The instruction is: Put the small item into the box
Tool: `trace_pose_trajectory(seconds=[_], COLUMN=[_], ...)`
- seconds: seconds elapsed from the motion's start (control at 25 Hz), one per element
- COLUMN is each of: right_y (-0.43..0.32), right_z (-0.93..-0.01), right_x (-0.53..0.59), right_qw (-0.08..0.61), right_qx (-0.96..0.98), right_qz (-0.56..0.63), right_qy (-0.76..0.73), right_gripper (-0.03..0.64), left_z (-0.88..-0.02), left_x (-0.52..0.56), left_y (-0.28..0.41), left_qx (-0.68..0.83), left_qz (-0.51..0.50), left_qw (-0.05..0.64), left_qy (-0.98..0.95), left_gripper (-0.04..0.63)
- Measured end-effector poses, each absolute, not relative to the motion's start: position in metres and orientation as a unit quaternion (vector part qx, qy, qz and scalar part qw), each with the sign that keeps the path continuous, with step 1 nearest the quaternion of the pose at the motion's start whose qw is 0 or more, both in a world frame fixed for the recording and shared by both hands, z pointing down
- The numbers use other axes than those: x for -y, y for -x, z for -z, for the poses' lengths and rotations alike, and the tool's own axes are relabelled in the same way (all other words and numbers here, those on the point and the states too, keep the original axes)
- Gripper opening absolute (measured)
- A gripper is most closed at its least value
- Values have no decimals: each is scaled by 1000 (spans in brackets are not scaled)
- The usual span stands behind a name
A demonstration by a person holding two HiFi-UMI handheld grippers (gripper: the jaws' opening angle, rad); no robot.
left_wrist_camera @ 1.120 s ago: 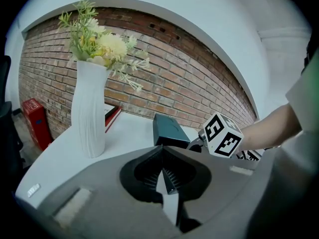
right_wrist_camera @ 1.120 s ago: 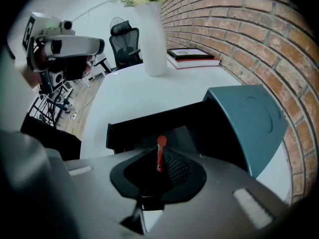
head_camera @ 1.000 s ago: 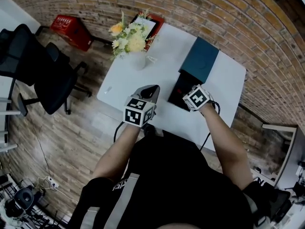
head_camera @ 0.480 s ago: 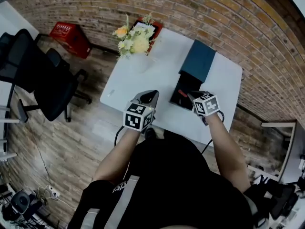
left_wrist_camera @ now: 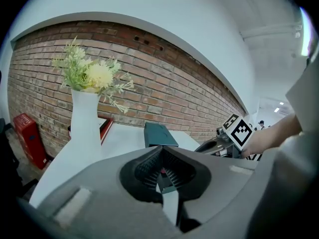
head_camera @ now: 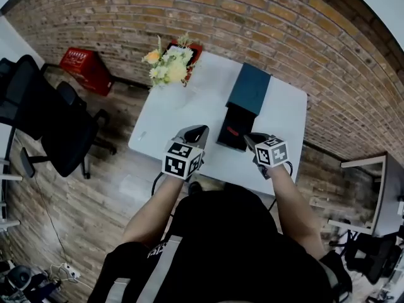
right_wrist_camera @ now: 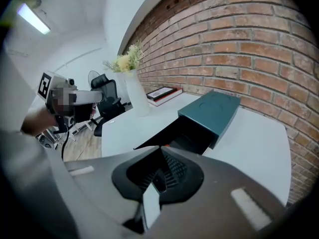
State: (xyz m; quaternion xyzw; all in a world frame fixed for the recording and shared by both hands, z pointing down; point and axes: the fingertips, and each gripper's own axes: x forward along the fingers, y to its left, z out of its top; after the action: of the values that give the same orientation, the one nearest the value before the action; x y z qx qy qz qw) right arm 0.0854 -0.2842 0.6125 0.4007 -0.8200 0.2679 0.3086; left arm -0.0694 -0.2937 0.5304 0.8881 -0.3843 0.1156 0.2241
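Note:
On the white table lies a dark box pulled out of its teal sleeve. A small red item rests inside the box's black tray. My right gripper hovers at the tray's near right corner, jaws shut and holding nothing. My left gripper sits just left of the box, also shut and empty. The right gripper view looks along its closed tip at the black tray and teal sleeve. The left gripper view shows its closed tip and the teal sleeve.
A white vase of flowers stands at the table's far left, with a red-framed flat thing behind it. A red crate and a black office chair stand on the wooden floor to the left. A brick wall runs behind the table.
My right gripper has drawn back from over the box's tray toward the table's near edge. The red item now shows inside the tray. The left gripper has barely moved.

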Motion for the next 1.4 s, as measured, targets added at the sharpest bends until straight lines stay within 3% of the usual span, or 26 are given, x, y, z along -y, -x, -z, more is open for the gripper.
trace_pose_trajectory(seconds=[0.96,1.4], right_y=[-195,-185], right_z=[-581,-492], right_x=[284,319], right_qw=[223,178], right_qx=[842,879], right_qz=[-276,-209], right_qy=[-406,-390], right_gripper=[2,2], left_z=[-485,-441], left_x=[310,330], left_y=[-24,-19], left_qx=[434,451], left_qz=[-129,-110], left_qw=[184,141], left_qy=[-872,-875], left_gripper=[8,8])
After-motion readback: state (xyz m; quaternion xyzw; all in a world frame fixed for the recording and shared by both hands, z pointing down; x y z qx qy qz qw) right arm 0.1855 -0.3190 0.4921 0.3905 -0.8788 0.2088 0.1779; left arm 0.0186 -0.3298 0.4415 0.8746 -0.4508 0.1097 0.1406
